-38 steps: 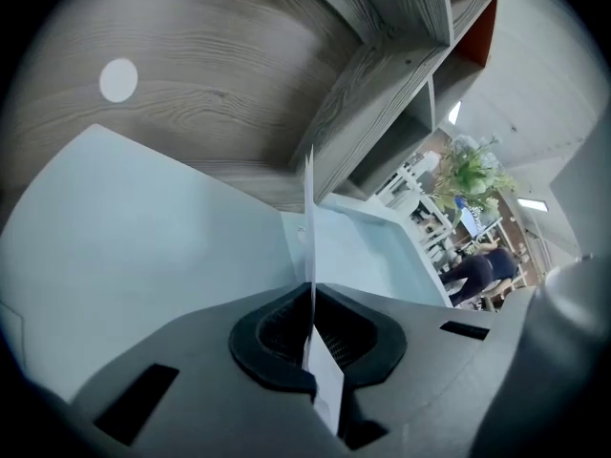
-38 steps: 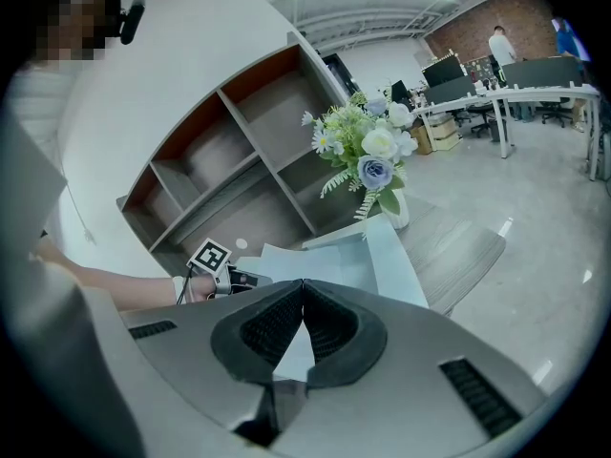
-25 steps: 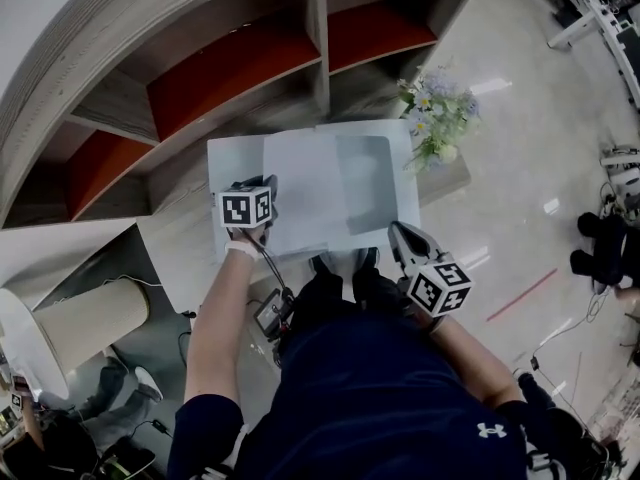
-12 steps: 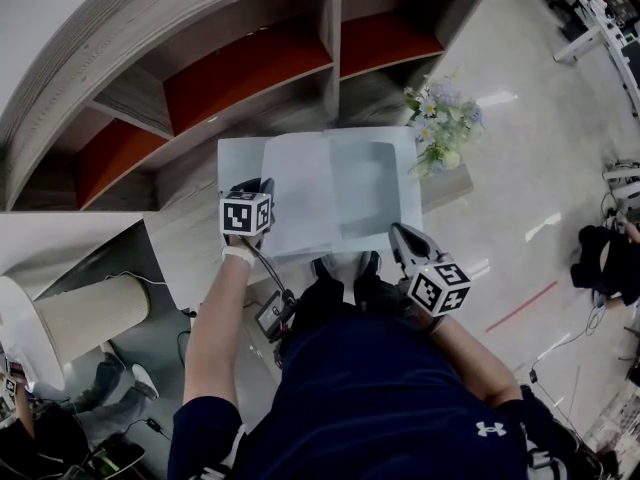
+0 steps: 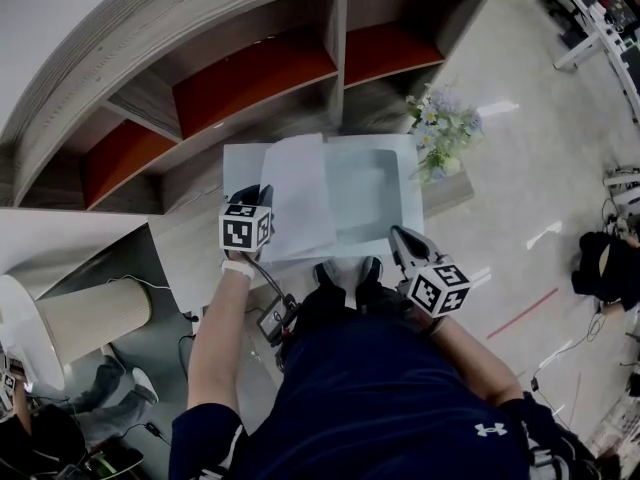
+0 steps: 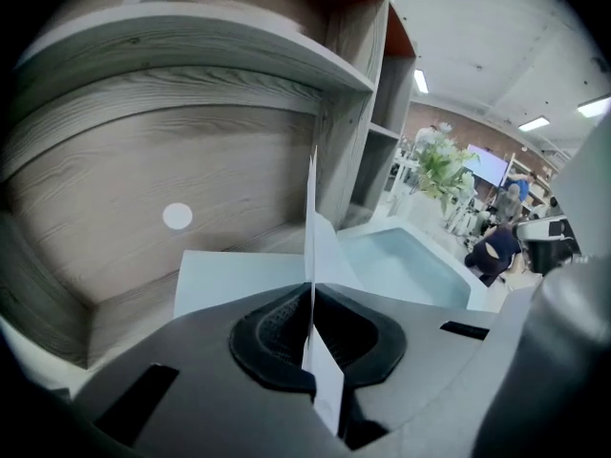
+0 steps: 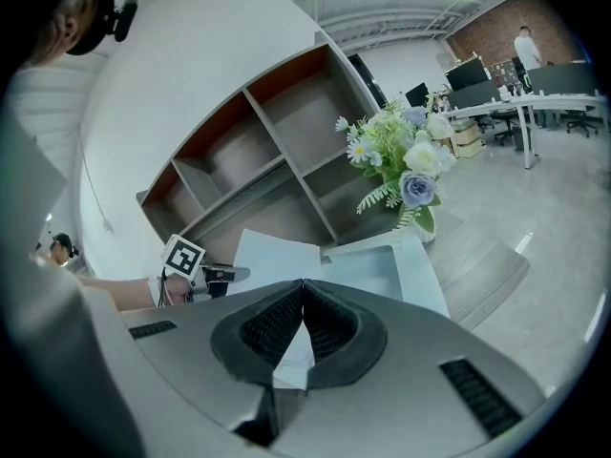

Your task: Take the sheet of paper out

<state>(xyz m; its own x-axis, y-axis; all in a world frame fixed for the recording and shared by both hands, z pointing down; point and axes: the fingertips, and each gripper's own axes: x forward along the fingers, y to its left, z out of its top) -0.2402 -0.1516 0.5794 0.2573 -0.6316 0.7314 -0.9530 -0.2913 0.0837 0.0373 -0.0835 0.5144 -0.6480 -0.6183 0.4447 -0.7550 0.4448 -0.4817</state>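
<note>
A white sheet of paper [image 5: 300,206] stands lifted at its left side above a pale blue shallow tray [image 5: 380,183] on a low wooden ledge. My left gripper [image 5: 264,190] is shut on the sheet's left edge; in the left gripper view the paper [image 6: 311,227] runs edge-on up from between the jaws [image 6: 310,289], with the tray [image 6: 410,265] behind. My right gripper [image 5: 395,232] sits at the tray's front right edge. Its jaws [image 7: 303,284] meet at the tips with a thin white edge pinched between the pads. Beyond them lie the sheet [image 7: 272,251] and the tray [image 7: 382,267].
A curved wooden shelf unit with red-backed compartments [image 5: 250,68] rises behind the tray. A vase of flowers [image 5: 440,128] stands at the tray's far right corner. On the floor are a pale cylinder [image 5: 85,318] at the left and a small device with a cable [image 5: 270,318].
My left gripper has risen with the paper's edge, so the sheet tilts up more steeply and looks narrower from above. The right gripper has kept still.
</note>
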